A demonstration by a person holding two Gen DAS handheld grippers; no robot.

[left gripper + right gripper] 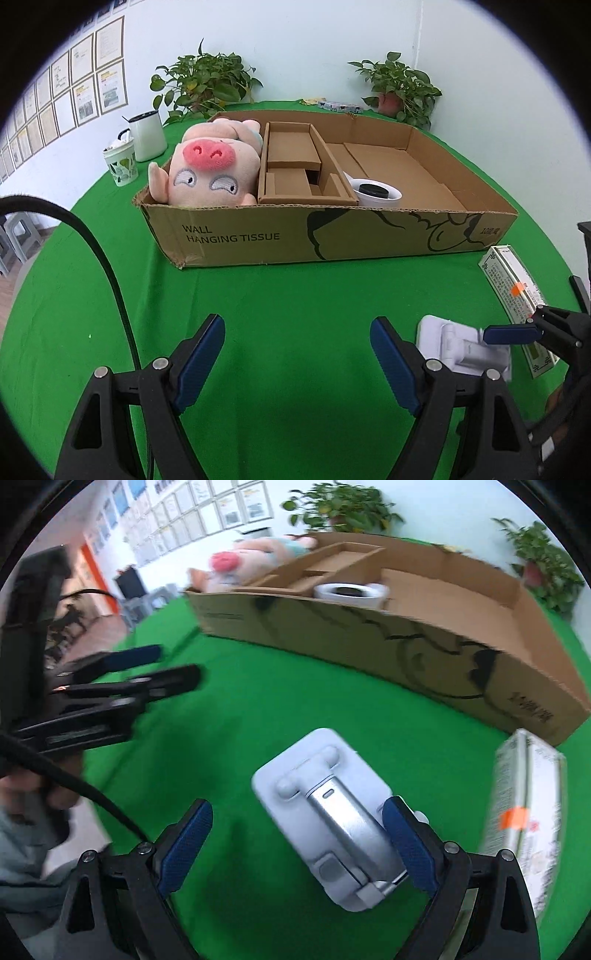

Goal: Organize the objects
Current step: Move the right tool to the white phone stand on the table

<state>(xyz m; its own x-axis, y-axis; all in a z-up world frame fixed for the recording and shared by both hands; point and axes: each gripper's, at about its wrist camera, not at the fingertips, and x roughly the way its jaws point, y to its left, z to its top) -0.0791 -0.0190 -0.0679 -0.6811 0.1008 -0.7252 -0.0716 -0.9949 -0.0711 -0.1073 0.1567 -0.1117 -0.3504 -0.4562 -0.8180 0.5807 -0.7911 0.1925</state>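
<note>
The right gripper is straddling the white phone stand lying on the green cloth before the cardboard box — jaws spread, nothing gripped, left gripper likewise gaping empty — so next it's needing to be squeezing and lifting boxward.

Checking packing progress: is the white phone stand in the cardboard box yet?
Out. The white phone stand lies on the green cloth, in front of the cardboard box.

One cardboard box, one plush pig, one cardboard insert, one white round container; two potted plants, two cups. One white folding stand; one printed carton.
</note>
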